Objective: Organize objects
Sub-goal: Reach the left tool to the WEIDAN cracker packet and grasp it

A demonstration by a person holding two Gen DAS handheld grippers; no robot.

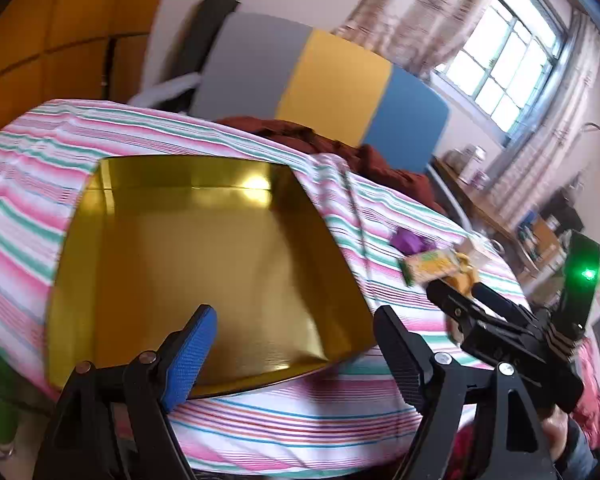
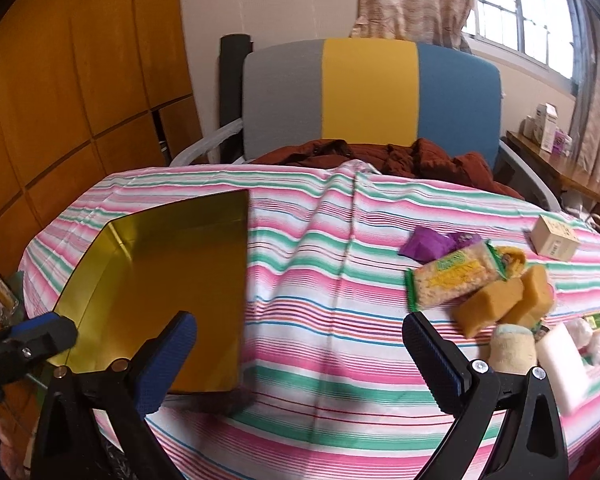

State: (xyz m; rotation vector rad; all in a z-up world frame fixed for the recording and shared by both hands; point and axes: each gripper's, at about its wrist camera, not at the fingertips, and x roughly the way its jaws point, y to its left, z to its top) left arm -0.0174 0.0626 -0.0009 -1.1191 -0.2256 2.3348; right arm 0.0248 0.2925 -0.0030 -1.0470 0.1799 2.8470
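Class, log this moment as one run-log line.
phase: start | left hand-held gripper: open, empty | right hand-held gripper: open, empty | tin: empty | snacks: on cloth

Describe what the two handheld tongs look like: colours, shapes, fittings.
Both are black plastic, with triangular cut-out arms pinned by round metal bolts. The left tongs and right tongs have tapered fingers faced with blue textured pads. Seen from the left wrist view, the right unit carries a dark upright panel with a green light.

No print sharp enough to read
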